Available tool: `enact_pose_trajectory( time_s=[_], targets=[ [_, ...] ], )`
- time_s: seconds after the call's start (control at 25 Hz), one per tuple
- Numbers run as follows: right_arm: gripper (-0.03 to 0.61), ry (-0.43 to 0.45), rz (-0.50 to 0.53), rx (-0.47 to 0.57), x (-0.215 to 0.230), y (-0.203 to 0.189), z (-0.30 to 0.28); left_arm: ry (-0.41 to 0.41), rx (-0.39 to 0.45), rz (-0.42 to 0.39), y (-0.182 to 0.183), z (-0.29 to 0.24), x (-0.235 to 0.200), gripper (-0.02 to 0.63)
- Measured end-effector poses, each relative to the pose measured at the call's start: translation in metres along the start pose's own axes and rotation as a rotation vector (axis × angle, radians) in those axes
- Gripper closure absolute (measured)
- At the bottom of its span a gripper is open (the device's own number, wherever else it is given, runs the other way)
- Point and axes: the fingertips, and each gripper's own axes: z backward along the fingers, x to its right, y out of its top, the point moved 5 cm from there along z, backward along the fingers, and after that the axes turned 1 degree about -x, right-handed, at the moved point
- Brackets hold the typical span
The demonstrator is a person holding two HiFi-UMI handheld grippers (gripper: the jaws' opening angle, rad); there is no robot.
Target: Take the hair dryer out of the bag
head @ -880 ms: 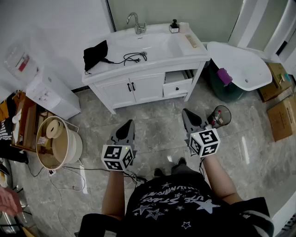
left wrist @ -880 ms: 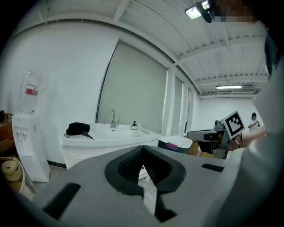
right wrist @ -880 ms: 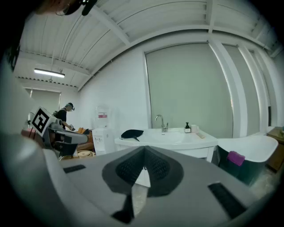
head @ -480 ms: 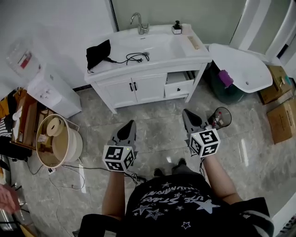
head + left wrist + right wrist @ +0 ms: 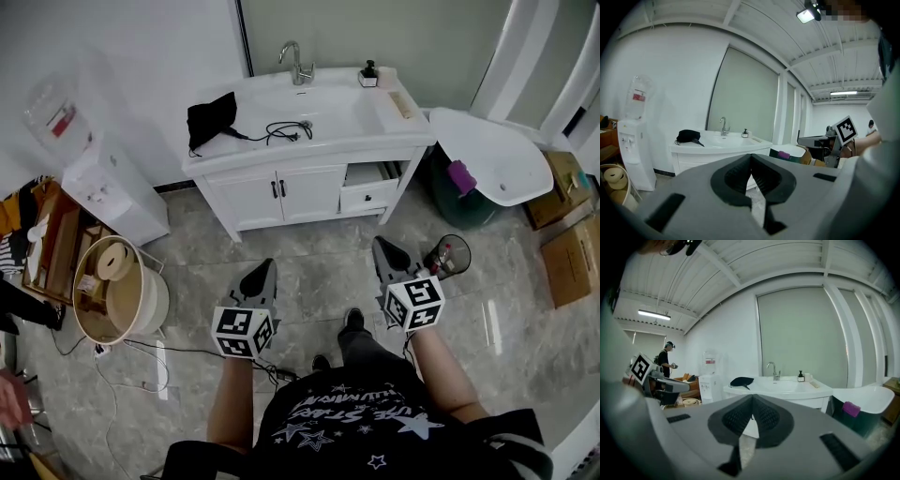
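— How do the jaws stand?
— Both pairs are pressed together with nothing between them. The left gripper (image 5: 263, 267) and the right gripper (image 5: 380, 245) are held side by side over the floor (image 5: 309, 258), each aimed a little downward at the white table (image 5: 281, 156).
— And the hair dryer?
— The black bag (image 5: 212, 116) lies at the left end of that table, close to its left edge and well apart from both grippers. A black cord (image 5: 281, 129) runs out of it toward the basin (image 5: 323, 98). The dryer's body cannot be made out.
— What room is there ahead?
— Bare grey tiles stretch from the jaws to the table's front edge. On the right side of that front a drawer (image 5: 368, 193) stands pulled out.
— The sides?
— Left of the table stands a water dispenser (image 5: 105, 192), and nearer the left gripper a round tub (image 5: 131, 309) with paper rolls. A thin cable (image 5: 173, 349) crosses the floor by it. On the right, a small wire bin (image 5: 452, 257) sits just beside the right gripper, and a white bathtub (image 5: 492, 155) has its rim near the table's right corner.
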Motion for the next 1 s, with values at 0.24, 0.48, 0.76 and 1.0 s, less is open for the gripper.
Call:
enact_pose_trajectory(
  time_s=[0.24,0.48,0.76,1.0],
  targets=[
    [0.572,0.005,-0.038,-0.018,0.014,-0.008,-0.027,0.026,-0.017,0.006,-0.001,-0.015,-0.01,0.603],
    [0.572,0.066,-0.046,-0.027,0.03,-0.007,-0.092,0.094,-0.029,0.003,0.008,-0.049,-0.045,0.603],
    [0.572,0.131,-0.041,-0.035,0.073,0.008,-0.178,0.148,-0.04,0.009,0.027,-0.122,-0.081,0.603],
    [0.572,0.197,-0.025,-0.061,0.111,0.028,-0.25,0.182,-0.048,0.037,0.047,-0.189,-0.098,0.603]
  ],
)
